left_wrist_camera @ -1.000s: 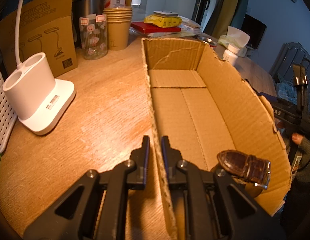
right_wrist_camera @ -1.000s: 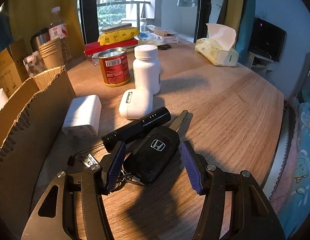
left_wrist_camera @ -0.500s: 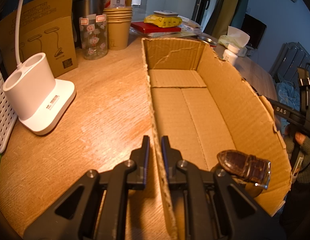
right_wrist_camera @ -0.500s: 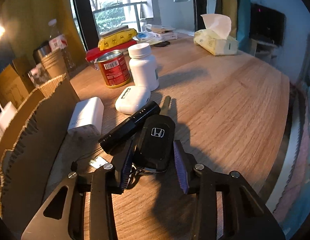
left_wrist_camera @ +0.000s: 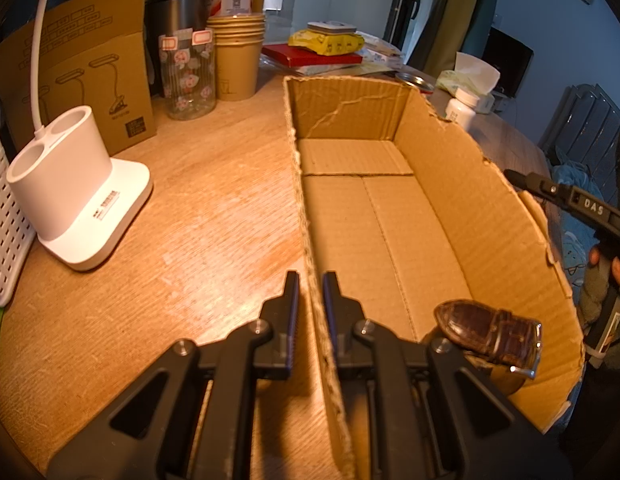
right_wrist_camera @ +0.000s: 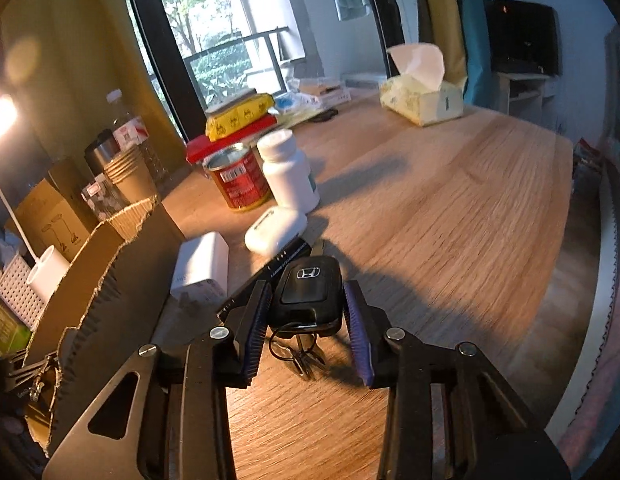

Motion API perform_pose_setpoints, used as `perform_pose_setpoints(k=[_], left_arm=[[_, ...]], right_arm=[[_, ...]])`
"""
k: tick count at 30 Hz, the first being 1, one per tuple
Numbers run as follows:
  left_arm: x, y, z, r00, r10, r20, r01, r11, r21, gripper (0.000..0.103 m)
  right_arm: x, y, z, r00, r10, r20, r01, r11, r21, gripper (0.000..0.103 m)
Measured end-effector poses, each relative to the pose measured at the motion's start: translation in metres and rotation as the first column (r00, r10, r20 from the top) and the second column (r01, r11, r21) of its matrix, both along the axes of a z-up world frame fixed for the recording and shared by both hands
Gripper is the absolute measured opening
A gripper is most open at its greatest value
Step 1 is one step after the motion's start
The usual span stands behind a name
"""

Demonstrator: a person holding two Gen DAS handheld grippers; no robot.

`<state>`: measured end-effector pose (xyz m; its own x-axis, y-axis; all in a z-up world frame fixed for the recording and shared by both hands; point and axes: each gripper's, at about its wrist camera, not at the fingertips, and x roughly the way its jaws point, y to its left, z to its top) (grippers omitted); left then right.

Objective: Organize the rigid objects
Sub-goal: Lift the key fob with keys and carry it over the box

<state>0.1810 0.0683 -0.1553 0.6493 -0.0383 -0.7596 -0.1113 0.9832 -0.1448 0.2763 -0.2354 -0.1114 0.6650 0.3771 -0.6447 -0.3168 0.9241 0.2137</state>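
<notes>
Left wrist view: far left stands a white basket (left_wrist_camera: 5, 216), then a white lamp base (left_wrist_camera: 75, 204) on the table (left_wrist_camera: 181, 240), with a printed carton (left_wrist_camera: 89, 68), a floral glass (left_wrist_camera: 186, 74) and stacked paper cups (left_wrist_camera: 237, 56) along the far edge. My left gripper (left_wrist_camera: 310, 300) sits near centre, its jaws pressed on the left wall of the box (left_wrist_camera: 486, 216), which they pinch from both sides to steady it. Inside the box, at the near right corner, lies a brown watch strap (left_wrist_camera: 488, 330); the rest of the floor is bare. So I judge one item is packed and most of the work is left.

In the right wrist view, the box wall rises at the left. Just right of it on the table lie a white charger (right_wrist_camera: 201, 268), a black torch (right_wrist_camera: 269, 276) and a white earbud case (right_wrist_camera: 275, 228), with a red tin (right_wrist_camera: 239, 178) and a white pill bottle (right_wrist_camera: 287, 174) farther off and a tissue pack (right_wrist_camera: 424, 98) far right. My right gripper (right_wrist_camera: 305, 308) has just been closing, and its pads now clamp the key fob (right_wrist_camera: 310, 290) from both sides. The fob looks raised off the table, its key rings (right_wrist_camera: 297, 354) dangling under it.

What remains, as I read it: carry the fob left over the wall into the box, then fetch the torch, case, charger, tin and bottle.
</notes>
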Motion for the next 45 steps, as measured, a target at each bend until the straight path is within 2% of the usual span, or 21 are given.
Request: perform_pose_setpoints(k=[16,29,37,45], left_arm=[[0.000,0.000,0.000,1.000,-0.001,0.001,0.001,1.000,0.003,0.013],[0.000,0.000,0.001,1.000,-0.001,0.001,0.001,1.000,0.004,0.013],[0.000,0.000,0.001,1.000,-0.001,0.001,0.001,1.000,0.006,0.013],[0.001,0.001,0.003,1.000,0.000,0.003,0.000,1.000,0.013,0.013]], right_arm=[[-0.014,0.002,0.027,0.994,-0.015,0.105,0.020,0.999,-0.049,0.038],[-0.022,0.005,0.047,0.987,-0.007,0.158,0.016,0.998,-0.056,0.038],[-0.031,0.016,0.067,0.980,0.025,0.199,-0.014,0.998,-0.059,0.038],[-0.047,0.043,0.093,0.963,0.101,0.250,-0.084,0.993,-0.078,0.038]])
